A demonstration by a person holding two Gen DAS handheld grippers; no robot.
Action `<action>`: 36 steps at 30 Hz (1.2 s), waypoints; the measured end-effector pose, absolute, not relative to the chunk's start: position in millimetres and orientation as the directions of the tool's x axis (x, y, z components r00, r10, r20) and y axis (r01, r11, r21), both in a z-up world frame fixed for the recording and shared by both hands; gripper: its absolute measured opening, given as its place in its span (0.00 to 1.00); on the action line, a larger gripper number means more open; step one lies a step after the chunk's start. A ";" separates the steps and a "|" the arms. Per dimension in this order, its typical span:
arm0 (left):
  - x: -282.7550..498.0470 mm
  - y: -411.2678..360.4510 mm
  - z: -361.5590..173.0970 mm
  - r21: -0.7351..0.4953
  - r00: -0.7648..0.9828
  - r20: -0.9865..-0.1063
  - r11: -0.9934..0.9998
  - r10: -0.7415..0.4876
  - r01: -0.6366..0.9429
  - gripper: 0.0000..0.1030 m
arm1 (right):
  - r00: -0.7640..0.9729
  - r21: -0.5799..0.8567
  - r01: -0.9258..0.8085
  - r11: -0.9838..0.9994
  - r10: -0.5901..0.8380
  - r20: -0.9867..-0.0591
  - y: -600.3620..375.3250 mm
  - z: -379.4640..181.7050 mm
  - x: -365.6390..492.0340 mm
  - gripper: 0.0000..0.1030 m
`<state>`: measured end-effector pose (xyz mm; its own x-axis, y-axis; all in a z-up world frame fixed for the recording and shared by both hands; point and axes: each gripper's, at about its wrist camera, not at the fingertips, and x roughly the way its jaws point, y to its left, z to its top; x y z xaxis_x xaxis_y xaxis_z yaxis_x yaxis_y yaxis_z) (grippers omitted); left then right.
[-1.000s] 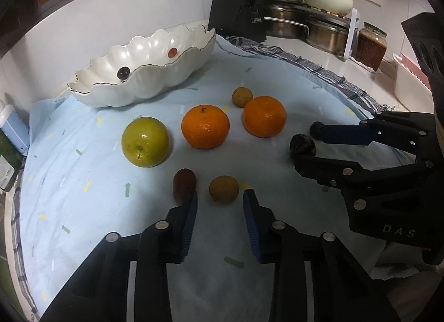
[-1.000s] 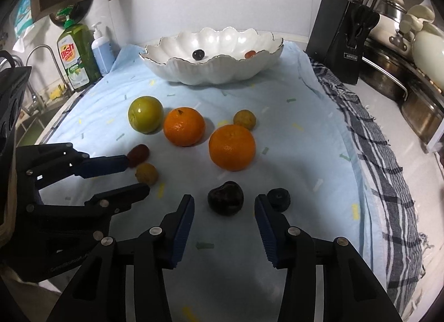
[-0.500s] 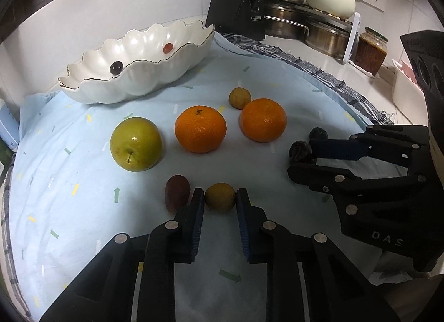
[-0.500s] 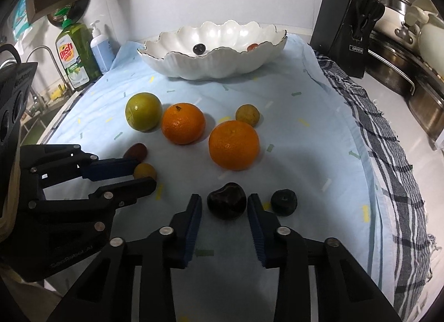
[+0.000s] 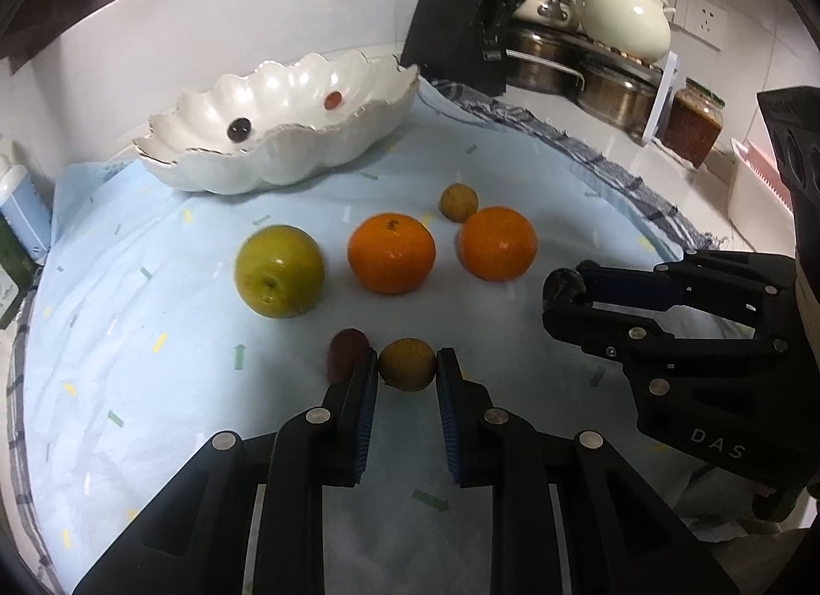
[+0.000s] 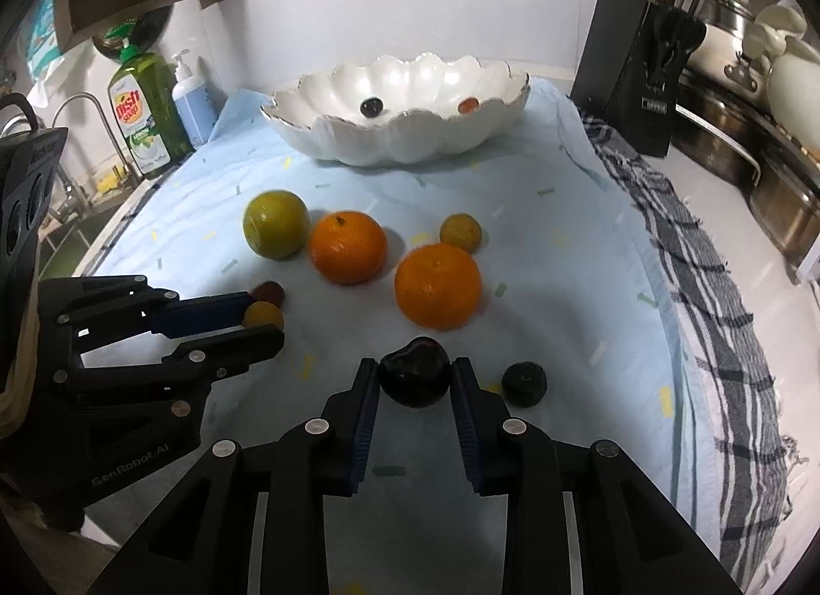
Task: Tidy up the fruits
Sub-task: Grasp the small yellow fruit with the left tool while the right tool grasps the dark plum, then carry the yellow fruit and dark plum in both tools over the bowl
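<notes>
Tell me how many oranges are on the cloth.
2. One orange sits beside the green apple; the other orange lies nearer the right gripper, just behind the dark fruit it grips.

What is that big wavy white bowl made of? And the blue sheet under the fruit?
The scalloped white bowl looks like glazed ceramic: glossy, with bright highlights and a thin gold-looking rim line, though glossy plastic can't be excluded. The pale blue sheet with small coloured flecks looks like thin matte cloth: it wrinkles and drapes over a checked grey cloth.
</notes>
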<state>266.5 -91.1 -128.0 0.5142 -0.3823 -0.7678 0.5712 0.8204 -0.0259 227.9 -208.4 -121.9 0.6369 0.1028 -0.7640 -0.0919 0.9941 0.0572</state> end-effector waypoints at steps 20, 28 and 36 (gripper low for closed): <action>263.3 -65.4 -55.6 -0.026 0.665 -0.630 0.866 -0.402 0.499 0.23 | 0.793 0.041 -0.140 0.989 0.137 -0.594 -196.6 -49.0 229.7 0.29; 272.6 -55.0 -35.2 -0.010 0.723 -0.577 0.889 -0.380 0.458 0.23 | 0.845 0.062 -0.129 0.990 0.142 -0.516 -193.7 -24.0 242.4 0.29; 290.0 -52.1 -12.4 0.015 0.782 -0.511 0.906 -0.356 0.422 0.23 | 0.871 0.046 -0.128 0.991 0.135 -0.472 -194.0 -7.1 261.3 0.29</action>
<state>290.0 -52.1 -12.4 0.7823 -0.3560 -0.5111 0.4223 0.9063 0.0150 261.3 -194.0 -7.1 0.8712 0.1347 -0.4721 -0.1282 0.9907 0.0461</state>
